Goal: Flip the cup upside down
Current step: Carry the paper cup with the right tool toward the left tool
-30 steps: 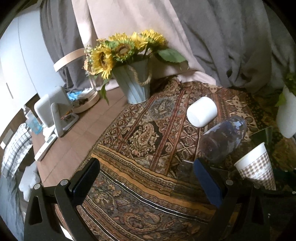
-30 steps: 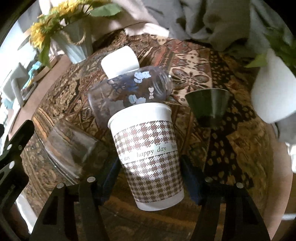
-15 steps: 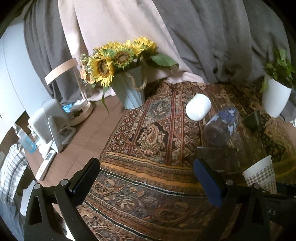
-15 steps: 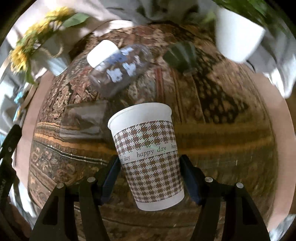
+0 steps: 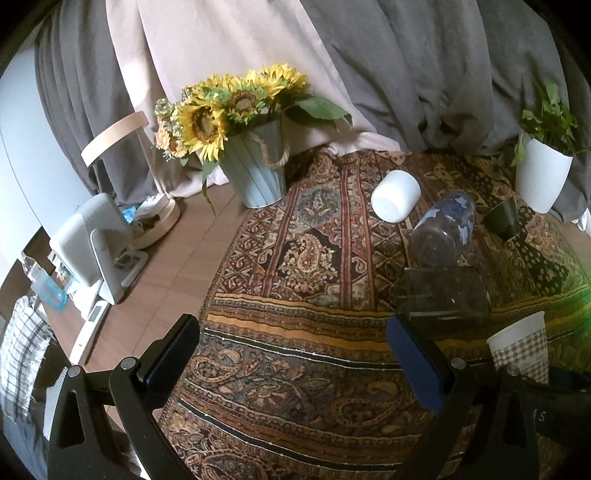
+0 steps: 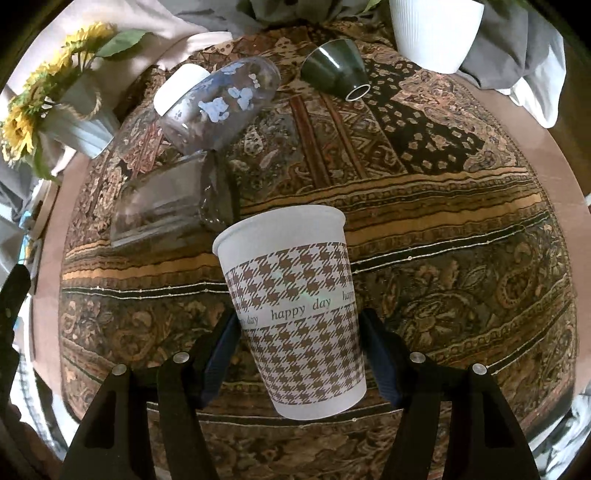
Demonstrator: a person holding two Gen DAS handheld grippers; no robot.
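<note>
Paper cup: the houndstooth paper cup (image 6: 295, 310), printed "happy day", fills the centre of the right wrist view, rim toward the top of the frame and base toward the bottom, leaning slightly left. It is clear of the cloth. In the left wrist view it shows at the lower right (image 5: 519, 349).
Right gripper: the right gripper (image 6: 301, 354) has its two fingers (image 6: 221, 350) pressed on the cup's lower sides, one on each side, narrowed to the cup's width.
Left gripper: the left gripper (image 5: 295, 362) sits at the bottom of its own view, fingers spread wide with nothing between them, above the patterned cloth.
Square glass: a clear square glass (image 6: 166, 203) lies on its side just above and left of the cup in the right wrist view.
Printed glass: a clear glass with blue prints (image 6: 221, 103) lies on its side beyond the square glass, in the upper left.
White cup: a white cup (image 5: 395, 195) lies on its side behind the printed glass, upper centre of the left wrist view.
Green cup: a dark green cup (image 6: 334, 70) lies tipped over at the top centre of the right wrist view.
White planter: a white ribbed planter (image 6: 432, 31) stands at the top right, near the green cup.
Sunflowers: a grey-blue pot of sunflowers (image 5: 255, 173) stands at the cloth's edge, upper left of the left wrist view.
Cloth: a paisley tablecloth (image 6: 443, 258) covers the table under all the cups.
</note>
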